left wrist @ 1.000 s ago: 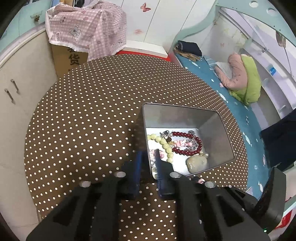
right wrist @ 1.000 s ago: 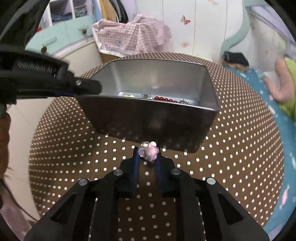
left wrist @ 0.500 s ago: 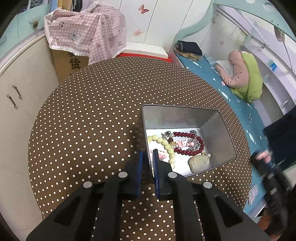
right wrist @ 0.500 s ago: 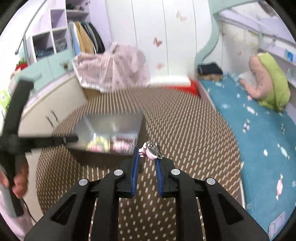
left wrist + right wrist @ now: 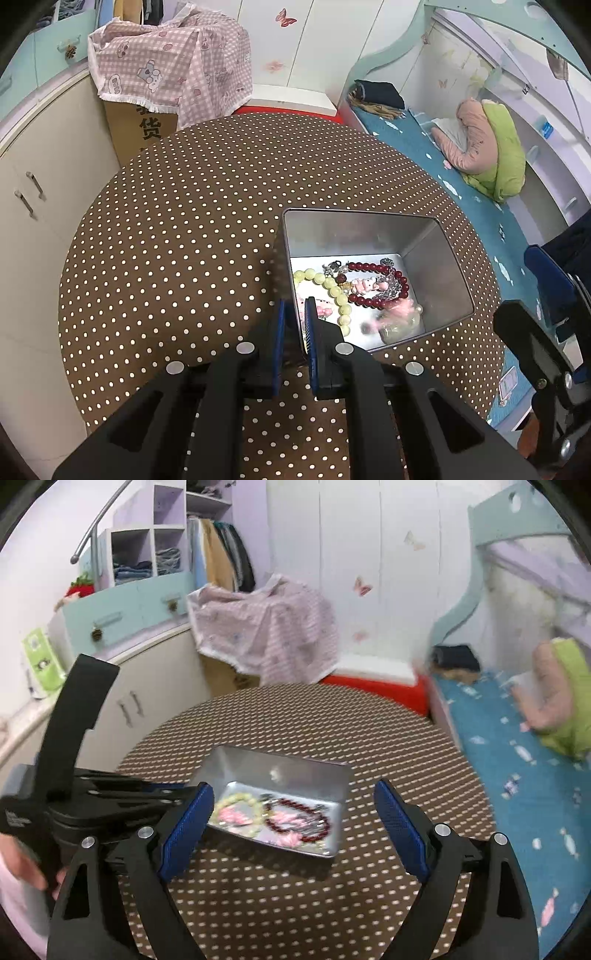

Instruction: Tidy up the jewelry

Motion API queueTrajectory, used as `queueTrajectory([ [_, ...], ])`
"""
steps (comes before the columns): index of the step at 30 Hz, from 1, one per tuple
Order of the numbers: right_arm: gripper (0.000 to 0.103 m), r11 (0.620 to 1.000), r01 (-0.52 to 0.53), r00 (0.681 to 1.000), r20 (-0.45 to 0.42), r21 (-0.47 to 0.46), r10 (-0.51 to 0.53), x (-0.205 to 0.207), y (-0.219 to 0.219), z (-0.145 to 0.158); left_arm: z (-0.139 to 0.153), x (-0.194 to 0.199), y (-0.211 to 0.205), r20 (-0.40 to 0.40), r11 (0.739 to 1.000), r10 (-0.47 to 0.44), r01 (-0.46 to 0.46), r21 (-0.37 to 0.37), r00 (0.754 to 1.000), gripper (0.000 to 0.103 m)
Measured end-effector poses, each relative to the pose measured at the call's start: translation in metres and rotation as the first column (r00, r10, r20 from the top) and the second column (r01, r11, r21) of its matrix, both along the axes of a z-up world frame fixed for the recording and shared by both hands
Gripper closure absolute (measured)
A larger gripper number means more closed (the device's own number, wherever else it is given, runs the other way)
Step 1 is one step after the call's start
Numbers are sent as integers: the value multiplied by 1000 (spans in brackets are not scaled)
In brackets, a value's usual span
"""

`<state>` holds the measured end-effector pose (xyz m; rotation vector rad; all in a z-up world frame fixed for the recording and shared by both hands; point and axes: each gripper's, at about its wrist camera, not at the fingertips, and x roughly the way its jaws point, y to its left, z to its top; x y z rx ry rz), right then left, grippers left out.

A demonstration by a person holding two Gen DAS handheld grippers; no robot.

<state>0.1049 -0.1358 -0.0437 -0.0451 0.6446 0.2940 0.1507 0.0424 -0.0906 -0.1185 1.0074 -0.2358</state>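
Observation:
A silver metal tin sits on the brown polka-dot round table. Inside lie a red bead bracelet, a pale yellow bead bracelet, pink charms and a blurred pink piece at the near right corner. My left gripper is shut on the tin's near left wall. My right gripper is open and empty, held above the tin, whose jewelry shows between its fingers. The left gripper also shows in the right wrist view.
A bed with blue cover lies right of the table. A cardboard box under pink checked cloth stands behind it. White cabinets line the left. The right gripper's body shows at the right edge.
My right gripper rose over the tin, opened and let the pink charm go; it now lies blurred in the tin. My left gripper keeps its hold on the tin wall.

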Motion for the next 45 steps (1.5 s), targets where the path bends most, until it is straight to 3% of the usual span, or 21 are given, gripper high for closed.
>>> queueTrajectory([
  [11, 17, 996, 90, 994, -57, 1, -89, -4, -21, -13, 9, -13, -7, 28, 999, 3, -5, 45, 1000, 92],
  [12, 17, 995, 99, 993, -58, -1, -99, -5, -22, -13, 10, -15, -8, 30, 998, 6, -7, 58, 1000, 86],
  [15, 17, 993, 121, 991, -55, 1, -121, -10, -27, -12, 16, -24, -11, 61, 996, 13, -18, 89, 998, 47],
  [21, 17, 989, 146, 989, -24, 1, -146, -23, -32, -1, 29, -46, -19, 130, 990, 9, -27, 141, 992, 33],
  [27, 17, 990, 144, 989, 14, 5, -144, -37, -32, 12, 43, -69, -31, 171, 984, -6, -24, 174, 985, 29],
  [36, 16, 989, 149, 987, 58, 18, -149, -57, -33, 29, 68, -95, -38, 239, 986, 12, -52, 161, 971, 28],
  [45, 16, 986, 163, 984, 62, 28, -165, -64, -38, 34, 77, -100, -37, 254, 989, 14, -50, 138, 967, 27],
])
